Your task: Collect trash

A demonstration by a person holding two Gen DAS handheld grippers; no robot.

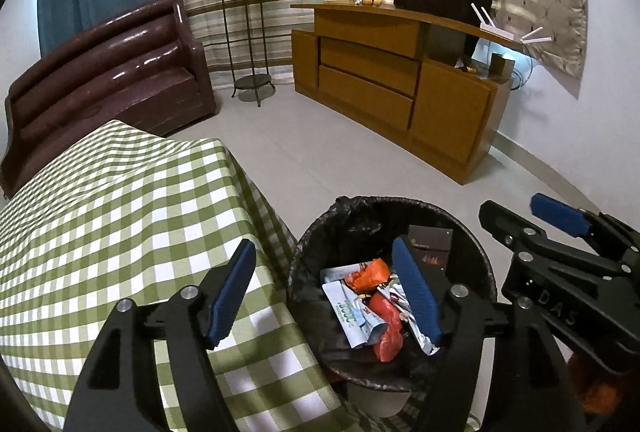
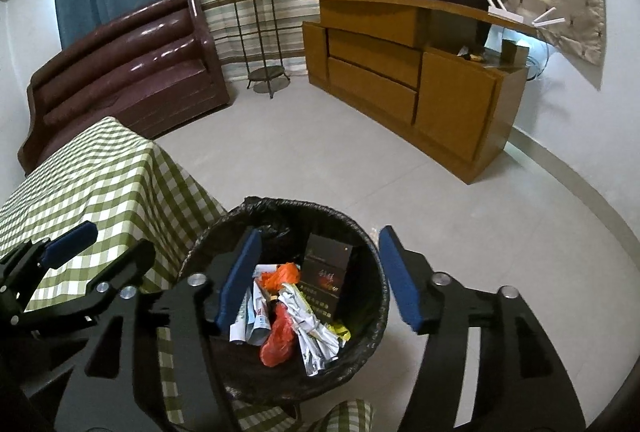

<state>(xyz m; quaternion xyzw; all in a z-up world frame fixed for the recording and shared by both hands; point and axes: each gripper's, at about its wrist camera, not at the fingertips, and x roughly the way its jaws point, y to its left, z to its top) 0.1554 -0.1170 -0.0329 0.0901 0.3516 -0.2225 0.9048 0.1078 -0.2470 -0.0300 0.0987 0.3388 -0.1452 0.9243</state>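
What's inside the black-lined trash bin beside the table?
The trash bin holds a dark box, crumpled silver wrappers, a red bag, orange plastic and white packets. Anything beneath this pile is hidden.

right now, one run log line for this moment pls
left gripper: open, empty | right gripper: open, empty | trash bin: on floor beside checked table, holds wrappers, dark box

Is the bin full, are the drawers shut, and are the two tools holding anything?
Trash bin: lined with a black bag, partly filled with wrappers.
Dark box: inside bin, leaning upright.
Cabinet drawers: shut.
Left tool: open, empty.
Right tool: open, empty.
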